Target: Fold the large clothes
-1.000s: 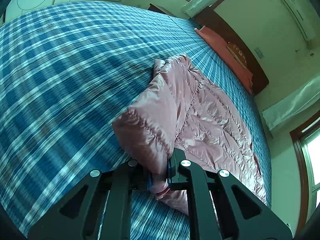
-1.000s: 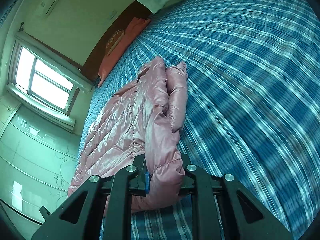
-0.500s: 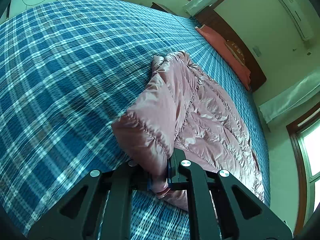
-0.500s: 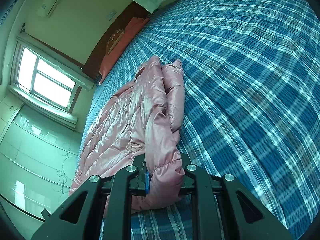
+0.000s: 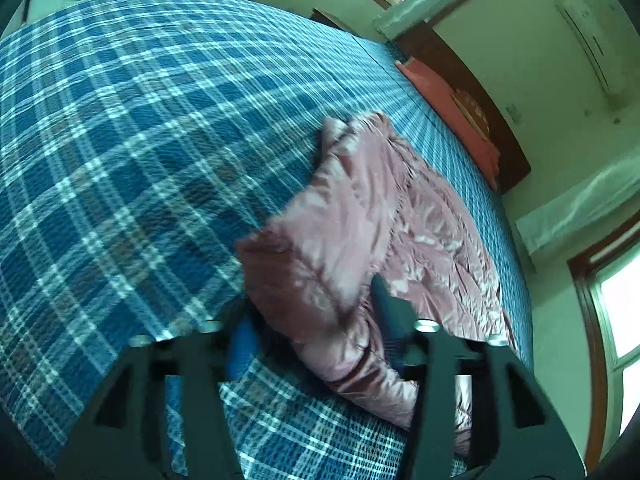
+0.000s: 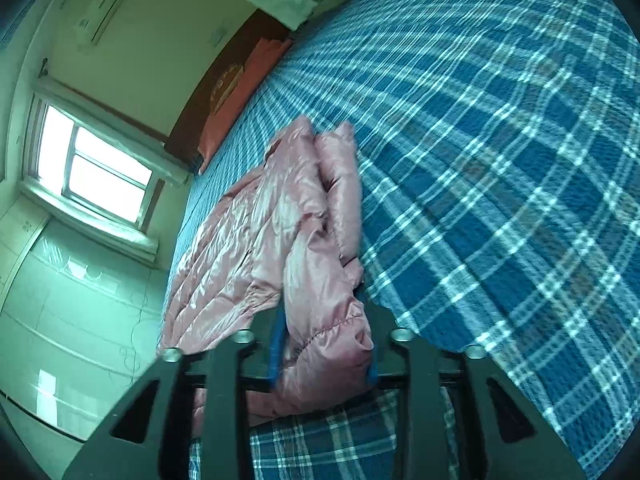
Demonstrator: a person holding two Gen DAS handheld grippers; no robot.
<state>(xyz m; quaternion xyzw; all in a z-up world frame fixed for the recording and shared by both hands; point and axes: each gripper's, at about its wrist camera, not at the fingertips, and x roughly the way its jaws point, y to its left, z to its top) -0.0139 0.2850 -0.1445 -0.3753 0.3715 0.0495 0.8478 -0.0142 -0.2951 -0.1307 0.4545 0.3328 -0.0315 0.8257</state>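
Observation:
A shiny pink quilted puffer jacket (image 5: 400,232) lies lengthwise on a blue plaid bed (image 5: 140,140), its near sleeves folded onto the body. My left gripper (image 5: 316,344) is open, its jaws wide apart on either side of a sleeve end that lies loose between them. In the right wrist view the jacket (image 6: 260,240) lies left of centre on the bed (image 6: 500,160). My right gripper (image 6: 326,352) has also spread, with the other sleeve cuff sitting loosely between its blue-padded jaws.
A salmon pillow (image 5: 452,108) and dark wooden headboard (image 5: 480,92) stand at the far end of the bed. Windows (image 6: 92,168) and curtains line the walls. A pale cabinet (image 6: 60,320) stands beside the bed. Plaid bedspread stretches wide beside the jacket.
Both grippers were shut on the sleeve ends and have opened. The left jaws spread wide and the sleeve dropped onto the jacket. The right jaws widened around the cuff.

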